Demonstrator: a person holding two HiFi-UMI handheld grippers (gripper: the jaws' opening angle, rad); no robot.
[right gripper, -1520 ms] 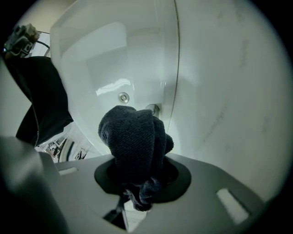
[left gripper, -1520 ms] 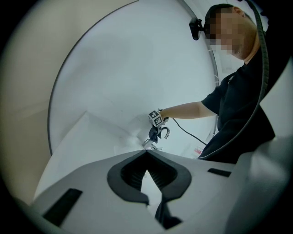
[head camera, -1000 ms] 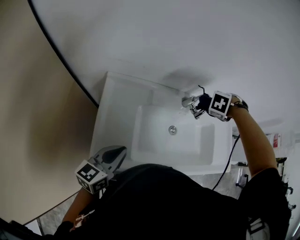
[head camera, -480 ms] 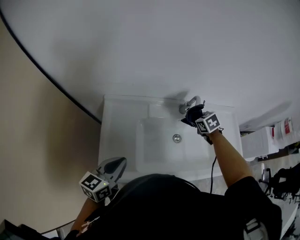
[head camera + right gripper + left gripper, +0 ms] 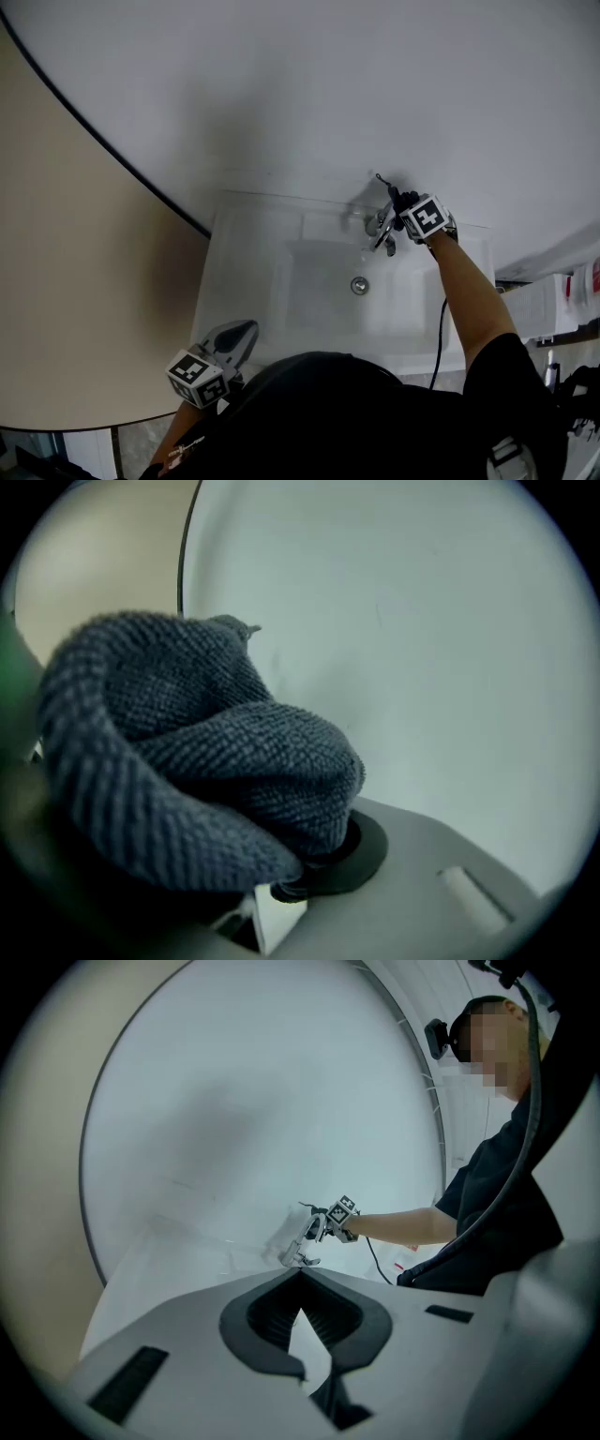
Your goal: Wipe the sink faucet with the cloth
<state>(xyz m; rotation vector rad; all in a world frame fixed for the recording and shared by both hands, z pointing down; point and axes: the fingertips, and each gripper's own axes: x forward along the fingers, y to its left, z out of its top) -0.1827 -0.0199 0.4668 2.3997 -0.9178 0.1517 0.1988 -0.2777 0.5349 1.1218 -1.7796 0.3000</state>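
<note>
My right hand-held gripper point(image 5: 396, 212) is clamped on the dark grey cloth point(image 5: 187, 752). Its jaws have just been closing a little, with the knitted wad bunched between them. The wad bulges out and fills the left half of the right gripper view.

In the head view this hand-held gripper sits right of centre in the upper half. It is up against the top of the chrome faucet point(image 5: 380, 227), at the back edge of the white sink point(image 5: 234, 281). The cloth shows there only as a small dark lump at the faucet's arch, and I cannot tell whether it presses on the metal. The drain point(image 5: 359, 285) lies just below the faucet in the frame.

My left hand-held gripper point(image 5: 242, 333) is at the lower left, by the sink's front left corner and well apart from the faucet. Its jaws are together at the tips with nothing between them. The left gripper view looks across the basin, with the faucet and my right hand-held gripper just above those tips at mid-frame.
</note>
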